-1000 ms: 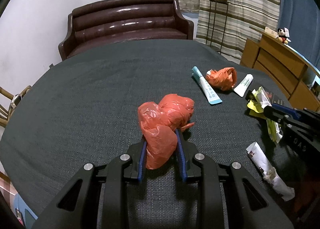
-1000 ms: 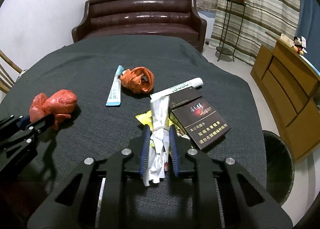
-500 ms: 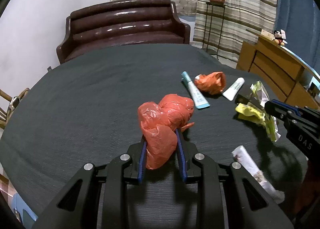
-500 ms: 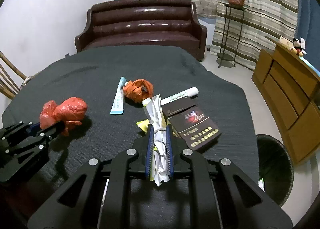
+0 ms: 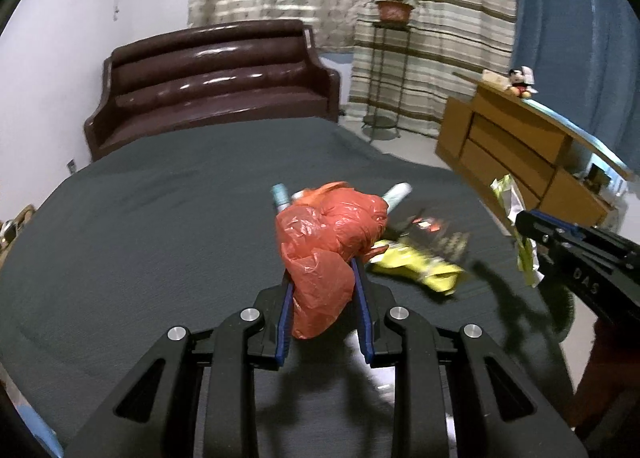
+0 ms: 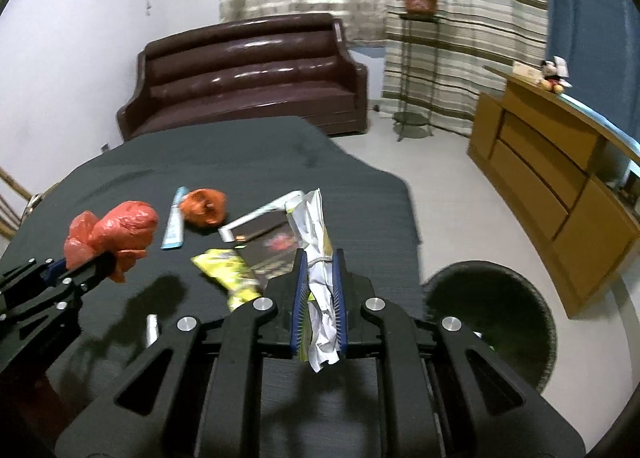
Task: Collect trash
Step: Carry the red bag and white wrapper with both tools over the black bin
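Fingers on your left gripper (image 5: 323, 278) are clamped around a crumpled red plastic bag (image 5: 328, 242), and those on your right gripper (image 6: 319, 282) are pinched tight on a wad of white and yellow wrapper paper (image 6: 318, 254); both loads hang clear of the dark table (image 5: 160, 218), judging by the shadows cast on the cloth beneath them. You hold them up, it seems, so each can travel over the remaining litter without dragging it, and the dark round bin (image 6: 492, 310) on the floor just past the table's right edge looks like the destination. Your wrapper's long axis runs straight along the fingers, one end poking forward past the tips and the crushed end trailing back between the pads, so it should drop lengthwise when freed. The bag is a lump with no clear axis, most of its bulk ahead of the tips. On the table lie a second orange bag (image 6: 204, 207), a blue tube (image 6: 175, 224), a white tube (image 6: 260, 214), a dark packet (image 6: 272, 242) and a yellow wrapper (image 6: 228, 270), none collected yet.
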### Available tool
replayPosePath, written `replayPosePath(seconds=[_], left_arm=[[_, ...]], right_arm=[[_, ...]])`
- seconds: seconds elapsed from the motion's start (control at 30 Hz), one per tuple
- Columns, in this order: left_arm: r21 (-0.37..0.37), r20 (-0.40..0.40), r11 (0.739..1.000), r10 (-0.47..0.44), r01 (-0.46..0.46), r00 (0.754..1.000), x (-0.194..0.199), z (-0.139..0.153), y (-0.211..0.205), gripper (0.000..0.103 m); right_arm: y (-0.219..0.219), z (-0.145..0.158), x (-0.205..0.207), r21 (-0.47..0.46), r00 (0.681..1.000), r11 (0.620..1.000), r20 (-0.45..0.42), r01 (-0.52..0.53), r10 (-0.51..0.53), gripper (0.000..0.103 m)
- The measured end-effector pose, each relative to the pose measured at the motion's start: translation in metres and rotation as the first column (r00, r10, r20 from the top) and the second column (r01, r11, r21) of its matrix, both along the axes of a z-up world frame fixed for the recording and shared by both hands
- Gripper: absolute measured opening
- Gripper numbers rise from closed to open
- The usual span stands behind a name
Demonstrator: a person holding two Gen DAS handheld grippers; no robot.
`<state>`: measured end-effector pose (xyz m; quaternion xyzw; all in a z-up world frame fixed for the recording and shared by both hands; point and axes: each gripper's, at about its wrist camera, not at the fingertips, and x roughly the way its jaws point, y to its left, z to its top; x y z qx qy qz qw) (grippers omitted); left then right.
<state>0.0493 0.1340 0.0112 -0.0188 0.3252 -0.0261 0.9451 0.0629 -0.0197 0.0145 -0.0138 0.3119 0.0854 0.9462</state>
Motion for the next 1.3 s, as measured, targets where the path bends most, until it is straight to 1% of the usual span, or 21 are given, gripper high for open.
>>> replayPosePath(seconds=[0.13,0.33,0.47,0.63,0.8,0.93,1.13,1.3], left_arm=[[-0.008,0.011,0.999,-0.051,0.051,0.999,0.006,0.005,-0.028,0.027],[-0.01,0.03,0.991,-0.135,0.135,0.99,0.014,0.01,-0.073,0.027],[0.007,0.05,0.983,-0.185,0.185,0.982,0.019,0.011,-0.107,0.027],[0.026,0.053,0.972,-0.233,0.232,0.971,0.027,0.009,-0.147,0.027],[0.041,0.048,0.965,-0.26,0.259,0.964,0.033,0.005,-0.173,0.027],[0.037,0.024,0.962,-0.272,0.271,0.962,0.037,-0.001,-0.188,0.027],[0.054,0.009,0.957,-0.286,0.285,0.958,0.042,-0.008,-0.207,0.027],[0.067,0.002,0.956,-0.285,0.285,0.958,0.046,-0.012,-0.223,0.027]], right_arm=[[-0.029,0.0,-0.001,0.002,0.998,0.998,0.009,0.056,-0.056,0.013],[-0.077,0.0,-0.003,0.011,0.989,0.99,0.019,0.143,-0.144,0.013],[-0.101,-0.001,-0.004,0.009,0.982,0.982,0.023,0.186,-0.186,0.013],[-0.13,-0.005,-0.003,0.006,0.973,0.973,0.016,0.23,-0.23,0.013],[-0.156,-0.01,-0.003,0.015,0.963,0.963,0.003,0.268,-0.268,0.013],[-0.174,-0.013,-0.003,0.028,0.955,0.955,0.0,0.295,-0.296,0.013],[-0.193,-0.02,-0.003,0.04,0.948,0.947,-0.012,0.318,-0.318,0.013],[-0.2,-0.024,-0.002,0.046,0.945,0.944,-0.02,0.327,-0.327,0.013]])
